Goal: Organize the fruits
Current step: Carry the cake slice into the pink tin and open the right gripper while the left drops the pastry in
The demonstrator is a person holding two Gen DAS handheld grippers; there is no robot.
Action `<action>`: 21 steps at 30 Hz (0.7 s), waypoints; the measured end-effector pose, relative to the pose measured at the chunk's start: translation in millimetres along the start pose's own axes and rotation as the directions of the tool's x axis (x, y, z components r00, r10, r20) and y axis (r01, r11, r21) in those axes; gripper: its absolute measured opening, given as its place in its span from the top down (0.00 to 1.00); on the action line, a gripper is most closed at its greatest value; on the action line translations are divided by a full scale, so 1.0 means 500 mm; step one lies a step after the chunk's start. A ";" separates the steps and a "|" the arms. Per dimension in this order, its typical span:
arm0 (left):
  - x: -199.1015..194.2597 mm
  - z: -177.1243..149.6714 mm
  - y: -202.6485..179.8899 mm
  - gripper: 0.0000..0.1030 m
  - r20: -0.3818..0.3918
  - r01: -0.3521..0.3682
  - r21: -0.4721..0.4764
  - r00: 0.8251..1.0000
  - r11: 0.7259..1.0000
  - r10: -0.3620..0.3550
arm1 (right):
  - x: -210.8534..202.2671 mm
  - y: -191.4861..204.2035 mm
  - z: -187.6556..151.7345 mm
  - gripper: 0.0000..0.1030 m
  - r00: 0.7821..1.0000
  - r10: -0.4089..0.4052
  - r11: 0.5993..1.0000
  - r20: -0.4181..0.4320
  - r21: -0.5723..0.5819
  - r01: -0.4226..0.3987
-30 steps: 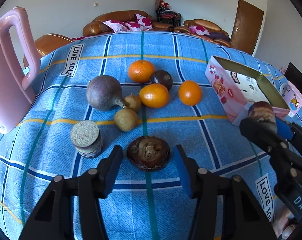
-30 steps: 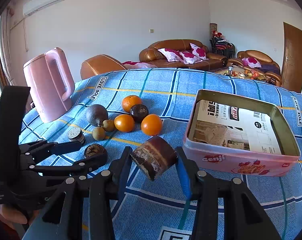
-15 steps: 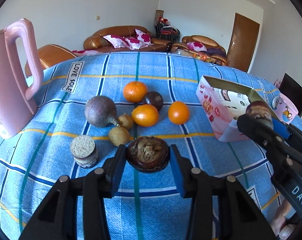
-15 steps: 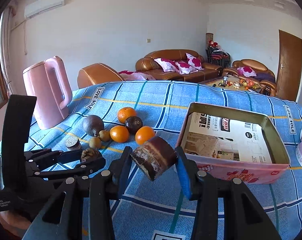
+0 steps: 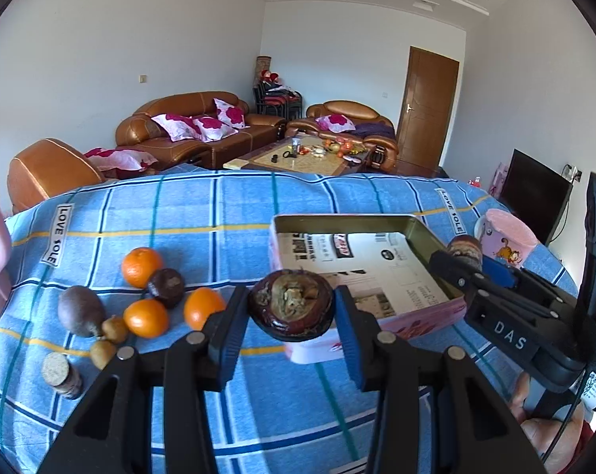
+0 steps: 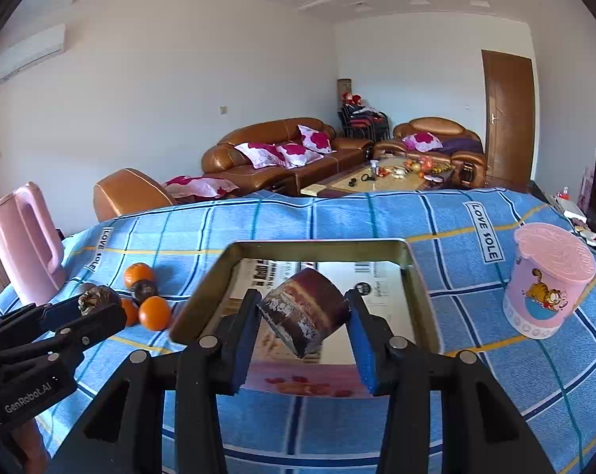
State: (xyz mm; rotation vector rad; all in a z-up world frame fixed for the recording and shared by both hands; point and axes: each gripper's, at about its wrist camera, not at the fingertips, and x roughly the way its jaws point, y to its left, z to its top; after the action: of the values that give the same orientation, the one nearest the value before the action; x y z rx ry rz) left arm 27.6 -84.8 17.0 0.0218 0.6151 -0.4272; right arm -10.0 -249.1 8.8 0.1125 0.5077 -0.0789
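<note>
Right now I am working over the blue checked tablecloth (image 5: 234,213), with the open pink tin (image 6: 416,272) lying on the right and the loose fruit on the left. I am carrying something in each tool: the left gripper (image 5: 292,330) is clamping a dark round fruit (image 5: 292,304) in the air near the tin's near left corner, and the right gripper (image 6: 304,330) is pinching a brown cut piece (image 6: 304,312), tilted, above the tin's near half. I am judging the tilted piece the riskier one: gripped on a slant, it could twist free and land outside the tin, and the two tools, close together, could knock each other. Counting what is lying on the cloth: three oranges (image 5: 142,266), two dark fruits (image 5: 80,310), two small brown ones (image 5: 114,328) and one cork-topped cut piece (image 5: 59,373).
</note>
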 end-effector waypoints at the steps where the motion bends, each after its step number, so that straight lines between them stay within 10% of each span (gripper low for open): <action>1: 0.014 0.005 -0.013 0.56 -0.010 0.005 0.005 1.000 1.000 -0.005 | 0.005 -0.016 0.001 0.56 1.000 -0.006 1.000 -0.008 0.013 0.006; 21: 0.132 0.001 -0.085 0.56 -0.121 -0.088 0.072 0.988 0.993 0.097 | 0.071 -0.073 -0.007 0.55 0.991 0.023 0.998 -0.134 0.068 -0.014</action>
State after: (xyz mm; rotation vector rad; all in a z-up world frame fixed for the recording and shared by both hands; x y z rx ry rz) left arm 59.5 -148.8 -15.4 0.1412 0.7197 -0.3578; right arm 15.3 -286.3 -14.8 0.1886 0.6393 -0.0706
